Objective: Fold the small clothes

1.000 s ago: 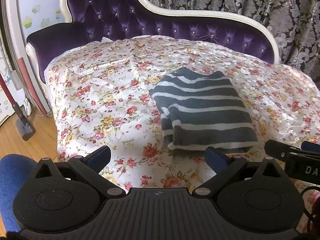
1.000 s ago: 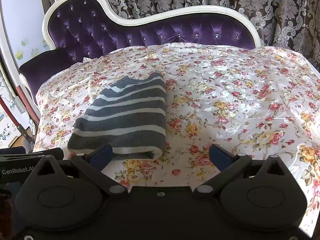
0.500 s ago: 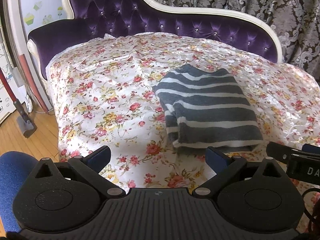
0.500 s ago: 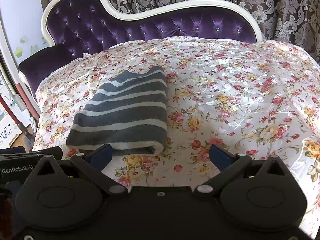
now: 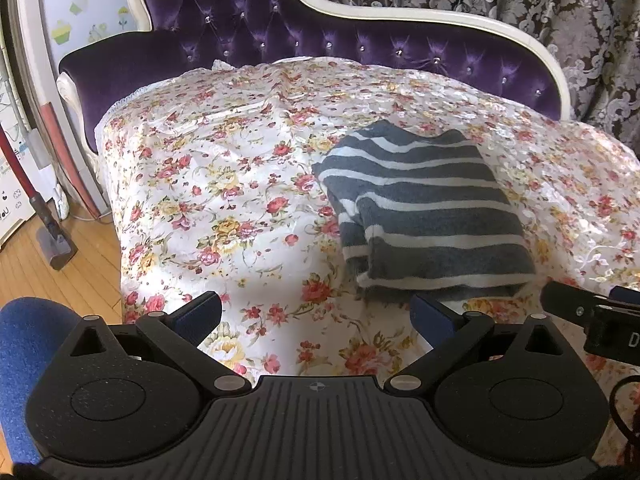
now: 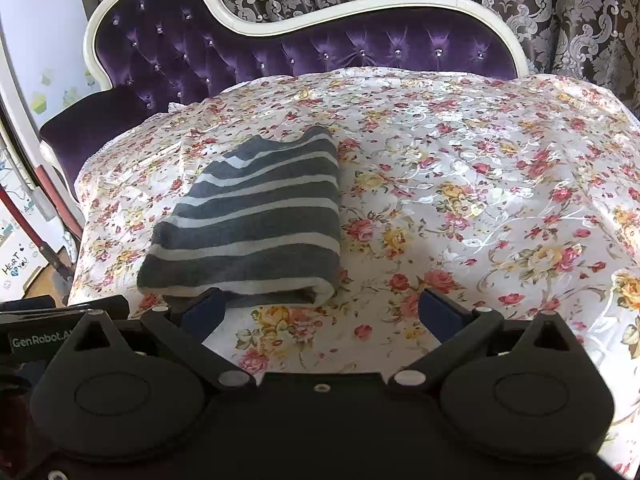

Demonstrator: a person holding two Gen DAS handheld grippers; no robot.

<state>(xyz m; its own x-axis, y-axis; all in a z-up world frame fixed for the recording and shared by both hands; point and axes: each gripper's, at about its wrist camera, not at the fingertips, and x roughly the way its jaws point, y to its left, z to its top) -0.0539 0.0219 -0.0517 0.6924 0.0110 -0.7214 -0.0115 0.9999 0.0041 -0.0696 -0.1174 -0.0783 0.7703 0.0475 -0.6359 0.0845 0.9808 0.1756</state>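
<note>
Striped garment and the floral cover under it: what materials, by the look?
Striped garment: looks like soft knit, matte and fuzzy, with thick rounded fold edges; possibly cotton or wool blend. Floral cover: thin woven fabric with satin-like sheen, glossy swirls catching light; probably synthetic or silk-like.

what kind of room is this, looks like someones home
Likely a home living room or bedroom: a tufted purple chaise under a floral cover, damask curtains, wood floor.

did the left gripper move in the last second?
Yes. The left gripper, jaws open, has dropped or tilted: the purple headboard and the folded striped garment sit lower in its view than before.
</note>
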